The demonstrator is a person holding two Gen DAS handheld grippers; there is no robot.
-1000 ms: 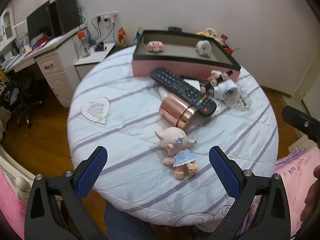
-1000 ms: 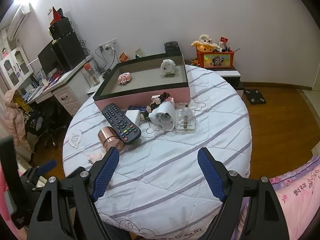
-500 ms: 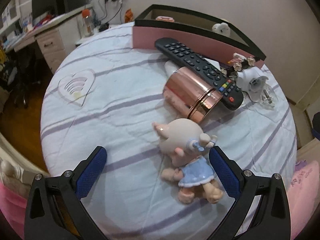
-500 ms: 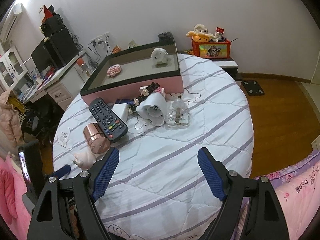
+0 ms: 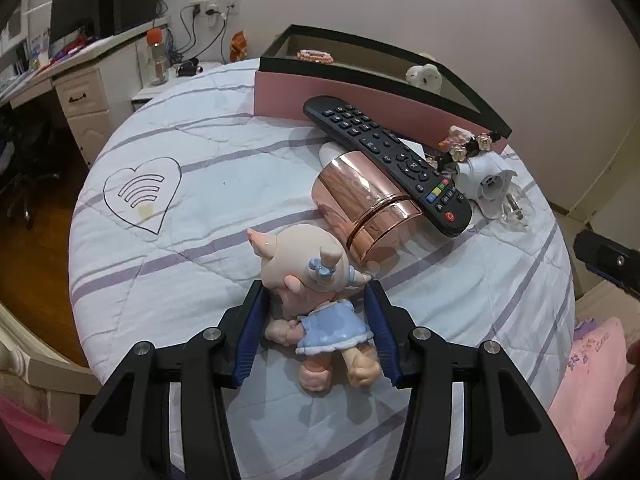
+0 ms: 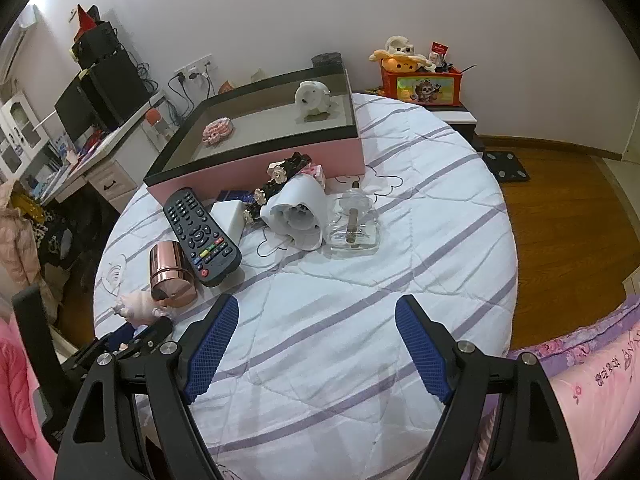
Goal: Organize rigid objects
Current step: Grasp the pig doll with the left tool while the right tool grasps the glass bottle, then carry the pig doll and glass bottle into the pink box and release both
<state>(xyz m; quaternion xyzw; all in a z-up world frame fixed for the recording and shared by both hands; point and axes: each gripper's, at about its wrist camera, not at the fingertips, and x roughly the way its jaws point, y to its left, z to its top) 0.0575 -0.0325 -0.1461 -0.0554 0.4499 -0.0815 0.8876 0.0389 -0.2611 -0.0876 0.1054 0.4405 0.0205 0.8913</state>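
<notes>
The blue ribbed fingers (image 5: pixel 251 332) of the left gripper (image 5: pixel 316 304) sit close on both flanks of the doll (image 5: pixel 316 280), seemingly touching its smooth blue dress, though I cannot tell if they clamp; the right gripper (image 6: pixel 316 340) hangs wide apart over bare quilted table (image 6: pixel 360 320). Just ahead of the doll lies a mirror-bright copper cylinder (image 5: pixel 364 204), with the flat black remote (image 5: pixel 384 160) leaning across it. Farther off, the pink-walled box (image 6: pixel 256 164) holds two small trinkets only, so most sorting looks undone: white flower-shaped piece (image 6: pixel 296 208), clear glass bottle (image 6: pixel 354 224)
</notes>
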